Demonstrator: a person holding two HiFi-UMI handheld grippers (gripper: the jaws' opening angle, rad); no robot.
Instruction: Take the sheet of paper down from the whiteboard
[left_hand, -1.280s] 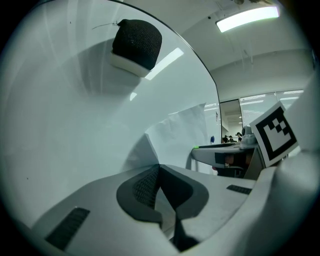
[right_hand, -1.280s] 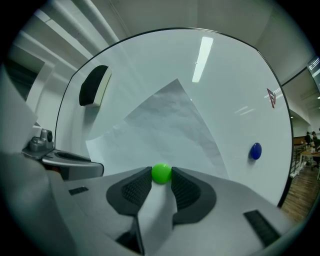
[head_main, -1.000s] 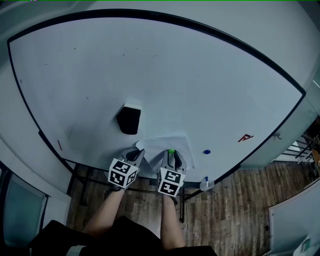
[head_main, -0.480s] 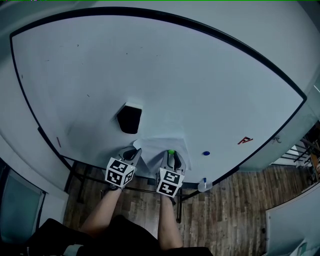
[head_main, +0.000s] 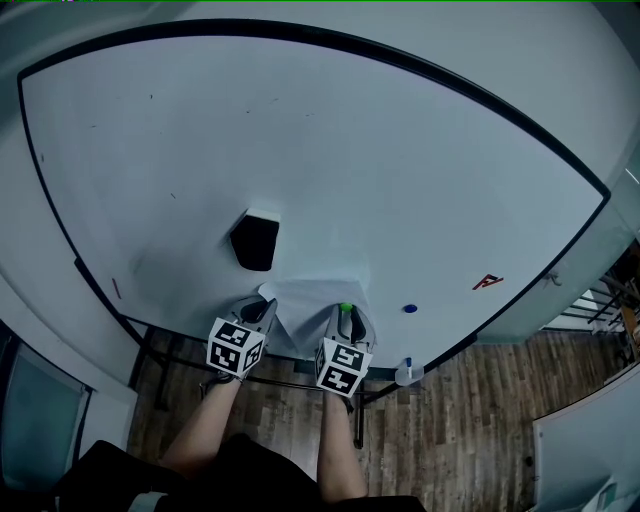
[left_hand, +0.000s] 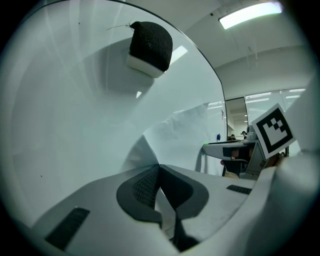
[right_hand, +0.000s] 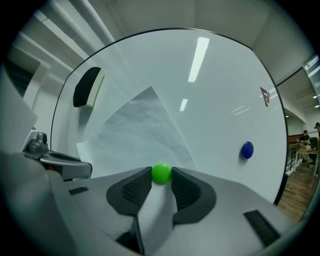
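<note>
**Whiteboard** (head_main: 420, 150): wall-mounted, dark frame, and mostly bare. All the work is along its lower edge.

**Sheet of paper** (head_main: 318, 298): white and slightly crumpled, lying low on the board just below and to the right of the eraser. It is not down yet. Its left corner curls away from the surface while the rest lies flat, apparently because only one magnet pins it.

**Green magnet** (right_hand: 161, 173): small and round, sitting on the lower part of the sheet. It looks like the only thing keeping the paper up, so it is probably the thing to remove first.

**Right gripper** (right_hand: 161, 181): the jaws are closed in on the green magnet, with a pad touching each side. It is level and close to the board, placed to pull the magnet straight off.

**Left gripper** (left_hand: 159, 174): the jaws are pinched fully together on the sheet's left edge, and a strip of paper runs down between the pads. I take this as a safety hold, so the sheet will not drop or slide once the magnet lets go.

**Eraser** (head_main: 256, 240): black, stuck to the board above the left gripper and clear of the paper. It plays no part here.

**Blue magnet** (head_main: 409, 309): on bare board to the right of the sheet, not touching it and holding nothing.
</note>
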